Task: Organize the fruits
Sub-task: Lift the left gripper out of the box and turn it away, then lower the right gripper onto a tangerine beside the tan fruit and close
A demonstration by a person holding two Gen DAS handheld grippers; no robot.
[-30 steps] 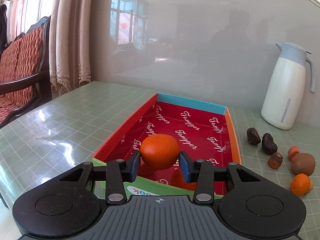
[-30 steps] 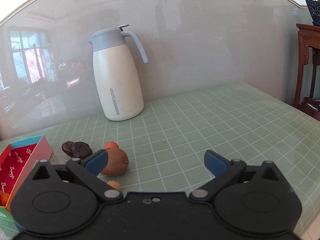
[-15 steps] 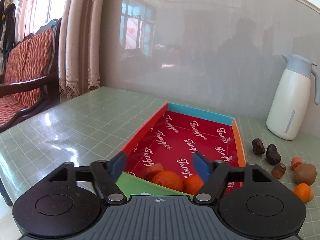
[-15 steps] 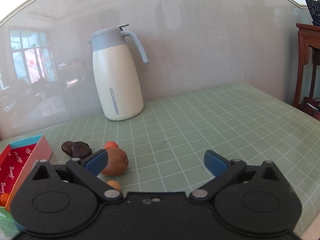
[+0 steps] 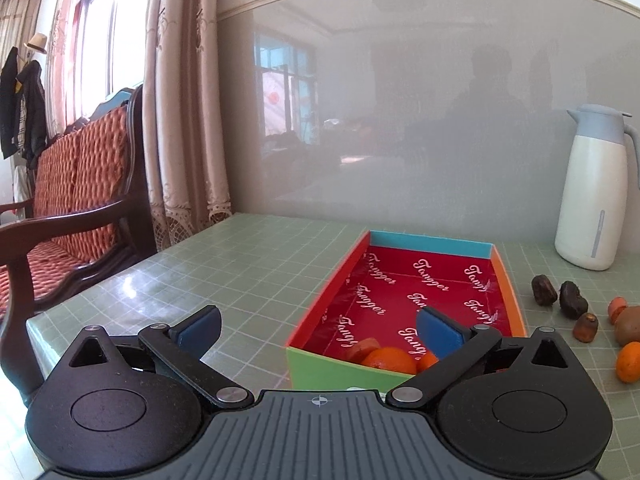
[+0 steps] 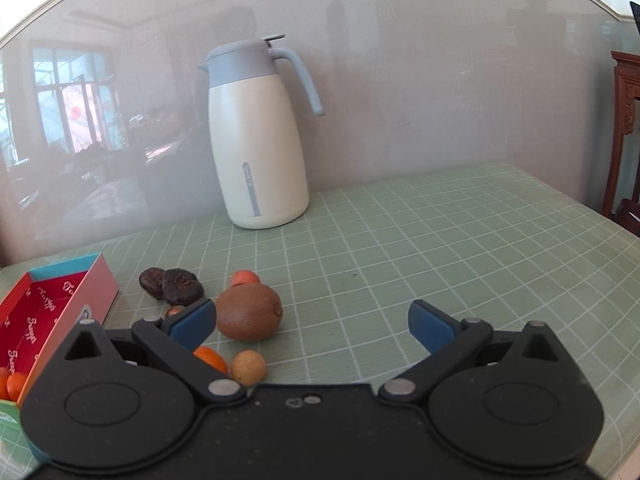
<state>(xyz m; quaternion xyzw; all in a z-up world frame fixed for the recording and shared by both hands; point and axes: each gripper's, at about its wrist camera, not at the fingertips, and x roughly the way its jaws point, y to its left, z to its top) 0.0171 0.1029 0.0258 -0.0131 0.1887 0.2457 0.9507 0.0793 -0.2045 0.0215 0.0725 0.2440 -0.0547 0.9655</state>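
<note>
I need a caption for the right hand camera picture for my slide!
Right gripper with jaws open above the green table, near a kiwi, dates, small oranges and a white jug.

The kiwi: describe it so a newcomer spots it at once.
Start at the white thermos jug by the wall, then come forward over the green checked table. The kiwi lies among small fruits there: the largest, brown and fuzzy, egg-shaped.
</note>
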